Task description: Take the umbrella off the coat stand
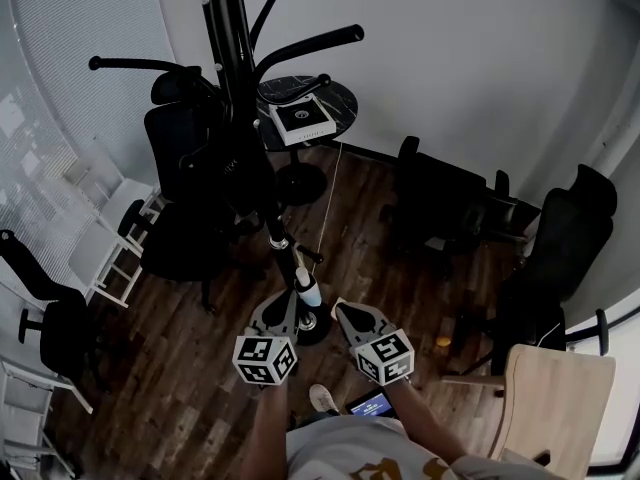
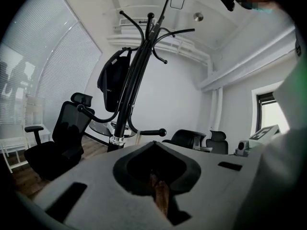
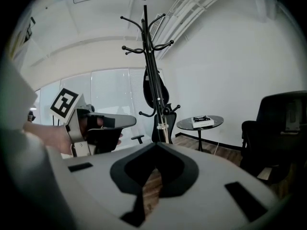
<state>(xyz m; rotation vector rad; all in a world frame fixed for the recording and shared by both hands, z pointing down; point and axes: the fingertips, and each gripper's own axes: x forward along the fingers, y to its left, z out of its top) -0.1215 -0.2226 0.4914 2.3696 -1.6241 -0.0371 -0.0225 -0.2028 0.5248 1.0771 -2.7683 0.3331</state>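
Umbrella (image 3: pixel 162 123): furled, hanging close along the coat stand (image 1: pixel 235 68) pole, well ahead of you. It is likely light and stiff, with slippery cloth, so take the shaft or handle. Left gripper (image 2: pixel 153 145) and right gripper (image 3: pixel 154 146): jaws pressed together, nothing between them.

I see the slim dark folded umbrella (image 3: pixel 163 123) hanging upright against the black coat stand (image 1: pixel 232 58) pole, pale-banded low down.
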